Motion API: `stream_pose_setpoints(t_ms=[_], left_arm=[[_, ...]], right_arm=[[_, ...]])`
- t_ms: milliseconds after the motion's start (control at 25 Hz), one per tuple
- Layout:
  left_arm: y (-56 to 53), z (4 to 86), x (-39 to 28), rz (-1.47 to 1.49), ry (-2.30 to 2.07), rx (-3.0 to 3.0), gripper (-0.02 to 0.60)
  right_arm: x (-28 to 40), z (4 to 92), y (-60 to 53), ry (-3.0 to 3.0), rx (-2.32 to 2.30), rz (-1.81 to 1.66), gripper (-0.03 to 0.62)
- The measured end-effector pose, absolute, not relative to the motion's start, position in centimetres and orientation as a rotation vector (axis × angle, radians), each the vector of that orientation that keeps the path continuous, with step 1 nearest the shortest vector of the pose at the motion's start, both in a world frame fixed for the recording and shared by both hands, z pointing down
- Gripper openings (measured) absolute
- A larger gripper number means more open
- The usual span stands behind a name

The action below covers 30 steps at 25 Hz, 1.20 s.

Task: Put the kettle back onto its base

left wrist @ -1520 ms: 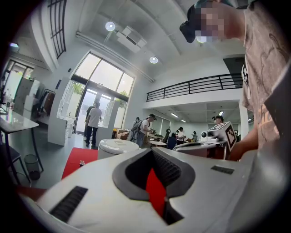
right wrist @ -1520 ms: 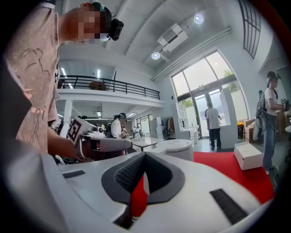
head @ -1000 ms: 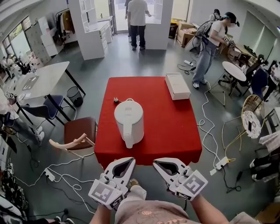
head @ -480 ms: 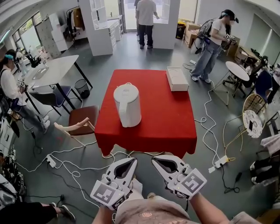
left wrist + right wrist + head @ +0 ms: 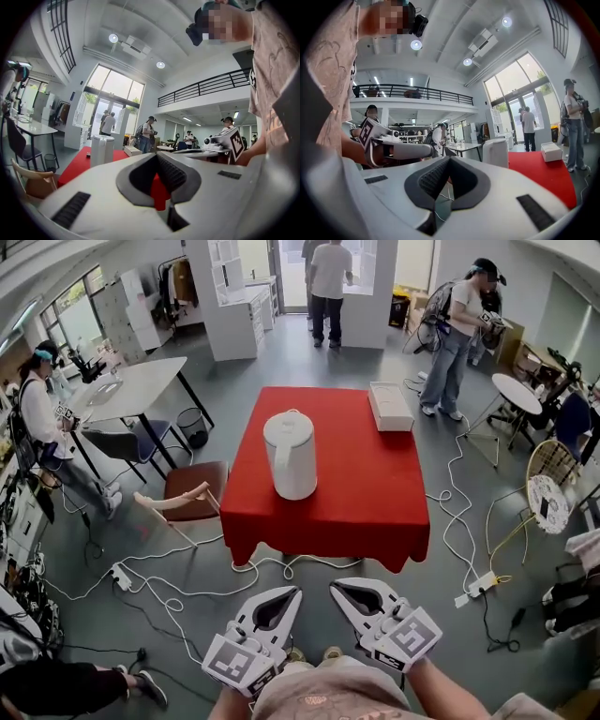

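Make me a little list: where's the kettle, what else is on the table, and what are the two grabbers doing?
kettle: white, upright on the red table
also on table: white box, far right corner
left gripper: shut, empty, short of the table
right gripper: shut, empty, short of the table

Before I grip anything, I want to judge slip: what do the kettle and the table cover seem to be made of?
Kettle: probably plastic, white and matte; the shading is even, with no sharp glints.
Table cover: red fabric, matte; it hangs over the edges with draped corners.
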<state>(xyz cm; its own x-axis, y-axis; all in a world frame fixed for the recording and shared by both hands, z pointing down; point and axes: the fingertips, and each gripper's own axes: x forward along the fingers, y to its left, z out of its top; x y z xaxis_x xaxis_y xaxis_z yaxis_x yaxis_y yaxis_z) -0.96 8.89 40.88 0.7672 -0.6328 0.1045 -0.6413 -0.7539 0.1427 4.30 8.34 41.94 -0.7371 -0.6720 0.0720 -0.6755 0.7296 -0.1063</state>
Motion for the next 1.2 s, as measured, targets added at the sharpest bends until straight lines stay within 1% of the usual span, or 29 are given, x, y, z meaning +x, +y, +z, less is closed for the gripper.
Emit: stream_pose_setpoints(t_ms=[320,600,1200], left_arm=[[10.9,40.5,-2.4,0.047,-0.974,2.838,-0.002],[11.4,39.8,-2.9,0.000,-0.959,2.856,-0.002],[12.2,40.2,-3.2,-0.005,-0.941,2.859,-0.002]], right_arm=[[2.4,41.3,10.6,-2.886,1.154,0.219,0.002],[1.3,40.7,11.6,-2.909,1.154,0.168,0.002],[1.0,41.1,12.6,-2.891,1.135,0.140,0.002]])
